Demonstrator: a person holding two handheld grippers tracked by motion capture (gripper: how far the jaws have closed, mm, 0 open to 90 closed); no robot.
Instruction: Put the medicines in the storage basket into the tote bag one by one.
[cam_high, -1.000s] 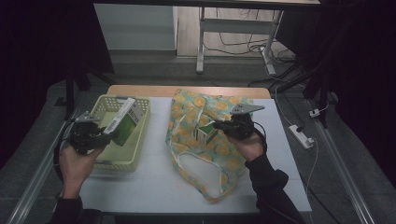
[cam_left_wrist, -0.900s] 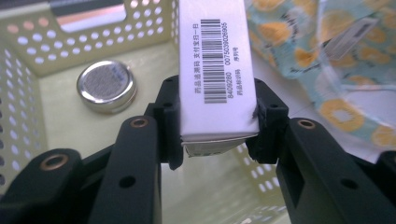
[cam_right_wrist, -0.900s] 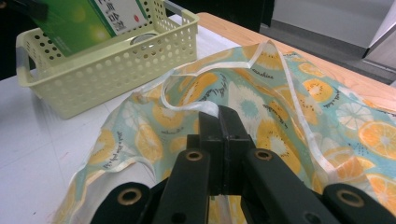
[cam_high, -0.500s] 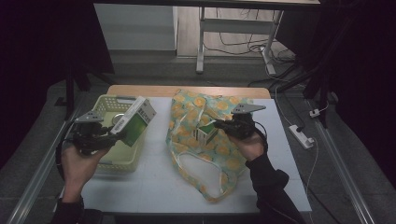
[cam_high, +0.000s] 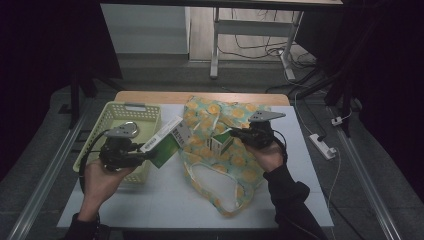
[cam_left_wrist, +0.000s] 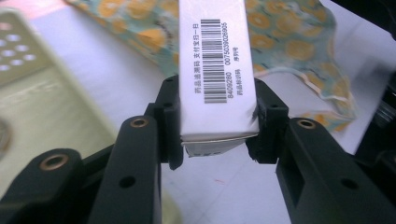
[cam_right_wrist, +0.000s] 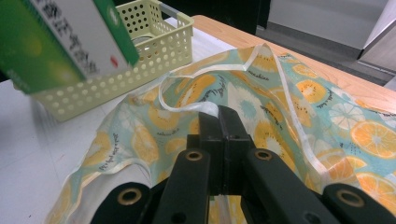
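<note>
Box (cam_high: 167, 141) first: your left gripper (cam_high: 145, 154) has it clamped between both pads, over the table (cam_high: 165, 200) just right of the basket (cam_high: 131, 111) and left of the bag (cam_high: 235, 160). In the left gripper view the box (cam_left_wrist: 215, 65) shows a white face with a barcode and the digits 8409280 and 00750390026905 printed along its length, plus small Chinese characters too fine to read with certainty. In the right gripper view its green and white face (cam_right_wrist: 60, 37) carries larger Chinese lettering, blurred. Its long axis runs away from your jaws, pointing right and slightly far, towards the bag, with the far end tilted upward.

Your right gripper (cam_high: 231, 136) has its jaws pressed together on the rim of the bag (cam_right_wrist: 299, 116), pinching the fabric edge. The bag's print shows orange slices and small script words that cannot be read.

By count you have one box in your left gripper, one pale yellow perforated basket, one fabric bag and two grippers.
</note>
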